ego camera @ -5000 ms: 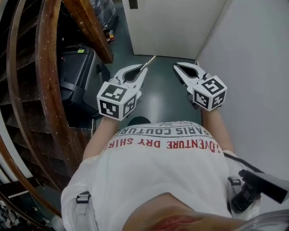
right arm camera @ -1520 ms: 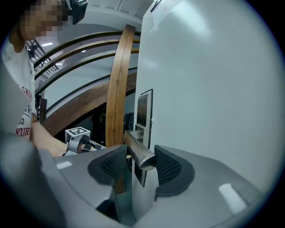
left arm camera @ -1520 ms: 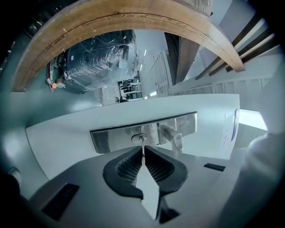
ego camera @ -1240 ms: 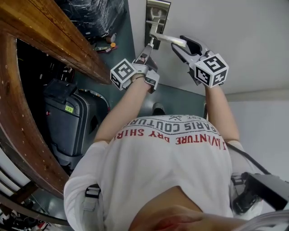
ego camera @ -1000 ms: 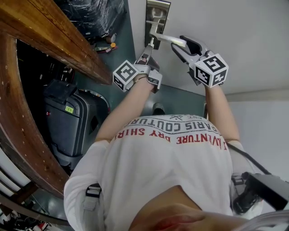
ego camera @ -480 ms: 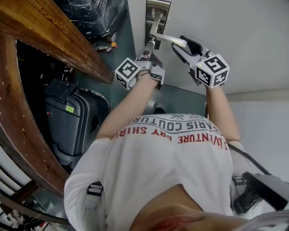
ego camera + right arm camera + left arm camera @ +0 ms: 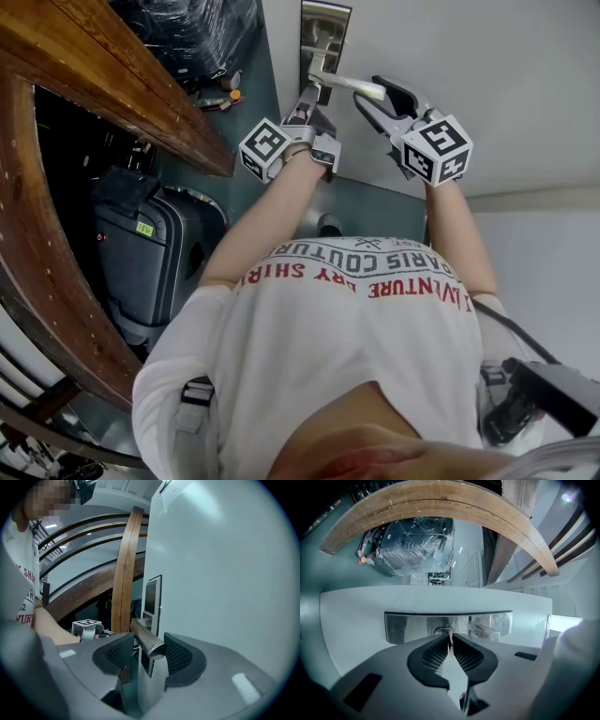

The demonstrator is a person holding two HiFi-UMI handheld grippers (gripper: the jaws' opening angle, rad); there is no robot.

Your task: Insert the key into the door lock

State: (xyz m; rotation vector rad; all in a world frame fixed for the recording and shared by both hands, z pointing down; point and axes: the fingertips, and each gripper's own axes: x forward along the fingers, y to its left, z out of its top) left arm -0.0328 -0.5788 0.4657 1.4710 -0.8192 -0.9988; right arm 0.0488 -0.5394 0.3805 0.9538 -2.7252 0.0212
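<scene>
A steel lock plate (image 7: 323, 33) with a lever handle (image 7: 352, 84) is set in the white door (image 7: 487, 56). My left gripper (image 7: 307, 96) is shut on a thin metal key (image 7: 450, 643). In the left gripper view the key's tip is at the keyhole (image 7: 443, 631) in the lock plate (image 7: 408, 626), left of the handle (image 7: 487, 631). How deep the tip sits I cannot tell. My right gripper (image 7: 371, 94) is at the handle's free end. In the right gripper view the handle (image 7: 140, 632) lies between both pads of the right gripper (image 7: 149, 645), which close on it.
A curved wooden stair rail (image 7: 112, 84) runs along the left. Below it stands a dark suitcase (image 7: 150, 253), and a black wrapped bundle (image 7: 202, 28) sits further back by the door's edge. A white wall (image 7: 553, 309) closes the right side.
Five seconds ago both grippers hung low, away from the door, the right one open. Over the last second the left gripper edged slightly toward the lock plate; the right one stayed on the handle.
</scene>
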